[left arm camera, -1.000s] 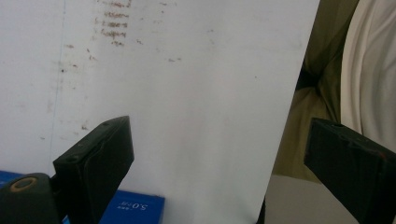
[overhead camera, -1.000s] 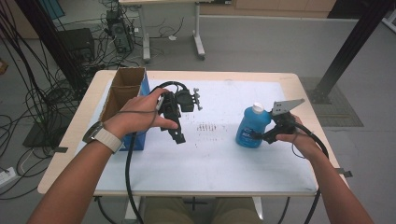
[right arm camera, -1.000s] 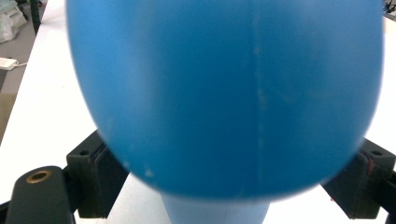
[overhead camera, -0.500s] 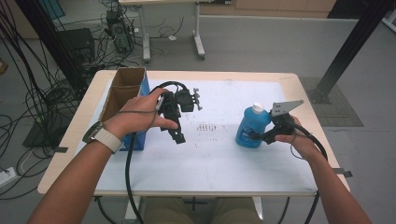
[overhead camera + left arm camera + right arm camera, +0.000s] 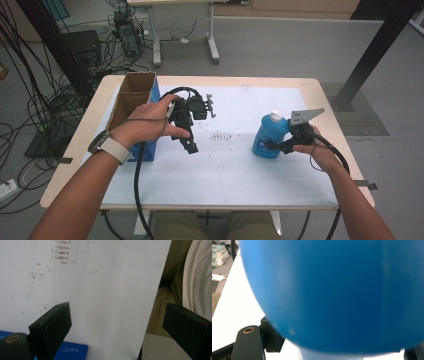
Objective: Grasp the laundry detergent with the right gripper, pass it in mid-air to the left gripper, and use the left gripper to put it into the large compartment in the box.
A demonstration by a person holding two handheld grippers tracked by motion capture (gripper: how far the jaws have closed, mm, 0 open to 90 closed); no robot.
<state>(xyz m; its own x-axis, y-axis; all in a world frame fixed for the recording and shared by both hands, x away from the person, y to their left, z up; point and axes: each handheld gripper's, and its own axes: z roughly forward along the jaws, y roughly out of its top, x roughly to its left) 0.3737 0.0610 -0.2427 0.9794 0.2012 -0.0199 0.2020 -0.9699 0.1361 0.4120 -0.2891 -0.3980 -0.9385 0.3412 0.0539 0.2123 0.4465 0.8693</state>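
1. The smooth, rounded blue plastic bottle with its white cap stands upright on the right half of the white sheet.
2. The right gripper has its jaws around the bottle's lower body; they have just been closing on it.
3. The left gripper hovers wide open and empty beside the cardboard box.
4. There is bare sheet between the grippers and open room to the near edge.
5. Neither hand has shifted since a second ago.
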